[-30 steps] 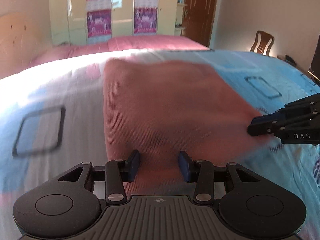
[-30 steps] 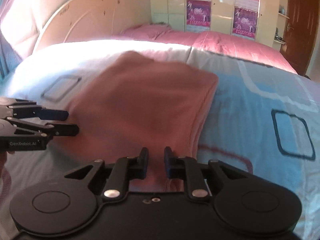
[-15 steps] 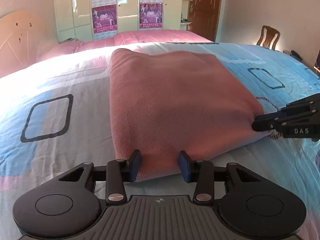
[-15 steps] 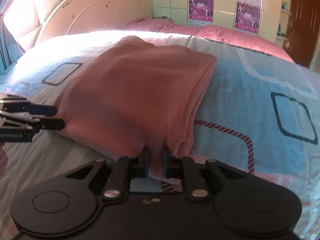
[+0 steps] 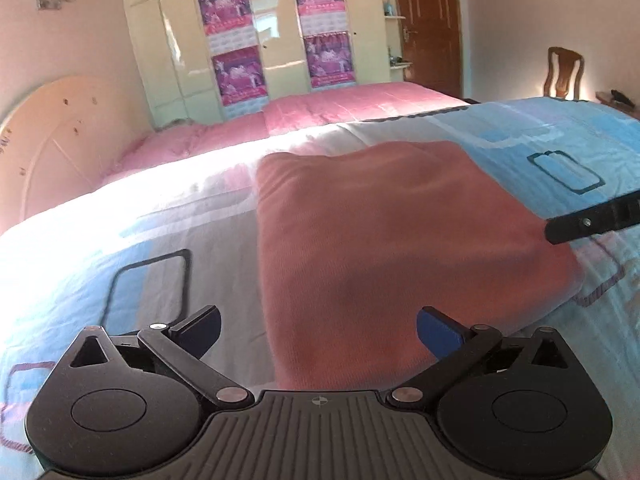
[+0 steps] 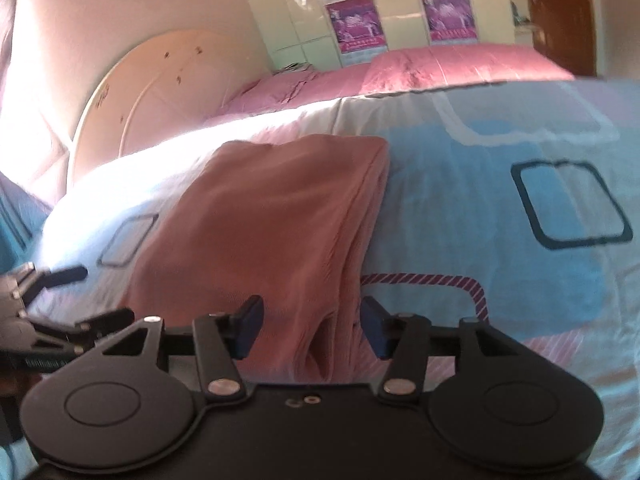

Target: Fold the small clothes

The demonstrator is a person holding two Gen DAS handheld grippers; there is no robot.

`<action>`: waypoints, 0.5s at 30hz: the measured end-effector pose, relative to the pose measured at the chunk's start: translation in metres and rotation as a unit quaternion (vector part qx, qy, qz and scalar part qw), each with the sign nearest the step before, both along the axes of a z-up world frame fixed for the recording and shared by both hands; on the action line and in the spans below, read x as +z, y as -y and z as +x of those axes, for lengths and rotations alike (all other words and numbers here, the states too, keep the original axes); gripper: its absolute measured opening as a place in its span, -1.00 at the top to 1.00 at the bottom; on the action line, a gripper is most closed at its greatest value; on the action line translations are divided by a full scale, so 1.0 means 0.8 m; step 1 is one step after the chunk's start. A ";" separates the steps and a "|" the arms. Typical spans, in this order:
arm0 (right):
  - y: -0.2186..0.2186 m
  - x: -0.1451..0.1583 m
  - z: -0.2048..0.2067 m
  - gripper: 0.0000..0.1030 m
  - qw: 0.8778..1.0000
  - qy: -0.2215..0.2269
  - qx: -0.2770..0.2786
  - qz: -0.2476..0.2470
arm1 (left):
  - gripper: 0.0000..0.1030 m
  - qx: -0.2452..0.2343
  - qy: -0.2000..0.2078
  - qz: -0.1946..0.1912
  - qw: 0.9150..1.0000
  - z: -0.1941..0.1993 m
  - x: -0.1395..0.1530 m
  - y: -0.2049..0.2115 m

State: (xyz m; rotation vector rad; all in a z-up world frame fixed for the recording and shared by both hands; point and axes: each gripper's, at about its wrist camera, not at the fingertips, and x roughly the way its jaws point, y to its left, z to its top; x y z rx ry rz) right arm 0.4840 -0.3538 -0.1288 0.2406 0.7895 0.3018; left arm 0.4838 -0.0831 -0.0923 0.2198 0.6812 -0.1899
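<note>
Pink knit garment (image 5: 384,240) sits folded mid-frame on the bed (image 5: 132,240), looks soft and floppy, so grab its near hem; left hand-held gripper (image 5: 318,330) and right hand-held gripper (image 6: 312,330) have both just been opening, empty.

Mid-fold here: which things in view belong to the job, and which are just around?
Job:
- folded salmon-pink knit garment
- left gripper, jaws just opened, off the cloth
- right gripper, jaws just opening

Just around:
- blue-and-white patterned bedspread
- pink quilt
- wooden chair
- cream wardrobe
</note>
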 end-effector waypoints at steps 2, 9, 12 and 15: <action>0.012 -0.004 0.010 0.00 0.999 -0.008 -0.010 0.033 | -0.99 -0.007 -0.008 -0.010 1.000 0.010 0.000 0.000; 0.051 -0.030 0.051 -0.03 0.988 -0.047 -0.045 0.139 | -0.99 0.004 -0.037 -0.069 0.997 0.060 -0.004 -0.014; 0.060 -0.037 0.069 -0.03 0.984 -0.057 -0.044 0.162 | -0.99 0.027 -0.069 -0.148 0.986 0.093 -0.013 -0.045; 0.065 -0.048 0.086 -0.03 0.981 -0.071 -0.038 0.179 | -0.92 0.040 -0.103 -0.215 0.970 0.121 -0.029 -0.070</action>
